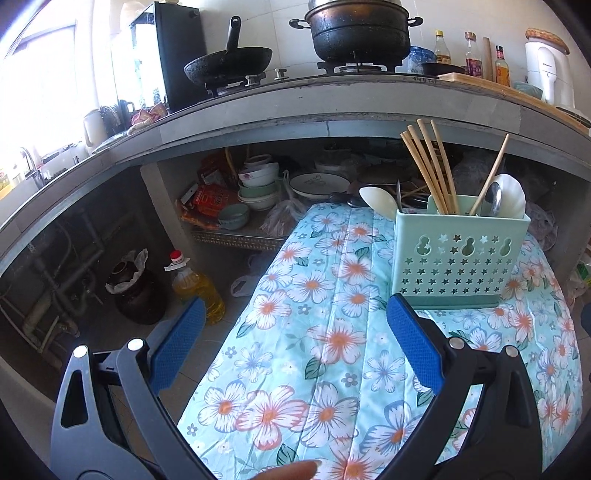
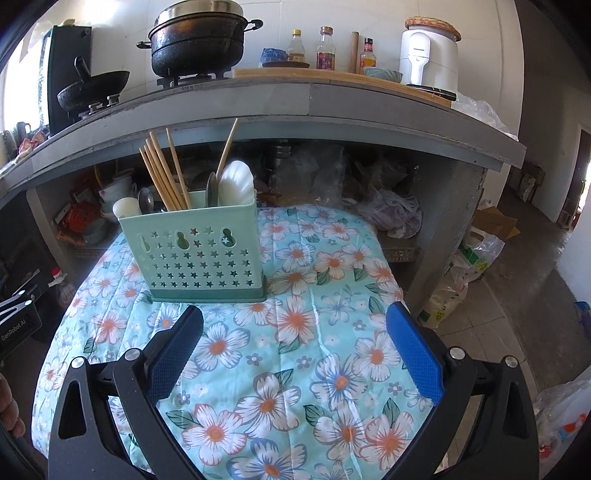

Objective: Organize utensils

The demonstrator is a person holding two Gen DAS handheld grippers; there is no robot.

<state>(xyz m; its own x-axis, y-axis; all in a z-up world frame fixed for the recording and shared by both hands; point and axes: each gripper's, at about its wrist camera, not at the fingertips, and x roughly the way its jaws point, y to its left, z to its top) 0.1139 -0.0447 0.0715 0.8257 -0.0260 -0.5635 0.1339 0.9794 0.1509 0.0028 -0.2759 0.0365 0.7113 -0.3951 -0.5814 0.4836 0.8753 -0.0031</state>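
Note:
A mint-green utensil holder (image 1: 458,258) with star cut-outs stands upright on the floral cloth (image 1: 314,332). It holds several wooden chopsticks (image 1: 432,170), a metal spoon (image 1: 493,201) and white spoons (image 1: 511,195). My left gripper (image 1: 295,321) is open and empty, low over the cloth, with the holder just past its right finger. In the right wrist view the holder (image 2: 203,254) stands ahead to the left with its chopsticks (image 2: 162,173) and white spoon (image 2: 236,182). My right gripper (image 2: 295,328) is open and empty above the cloth (image 2: 314,350).
A concrete counter (image 1: 295,107) runs behind, bearing a wok (image 1: 229,66) and black pot (image 1: 360,29). Bowls and plates (image 1: 258,184) sit on the shelf beneath. An oil bottle (image 1: 197,284) and dark jar (image 1: 136,295) stand on the floor at left. Plastic bags (image 2: 461,269) lie at right.

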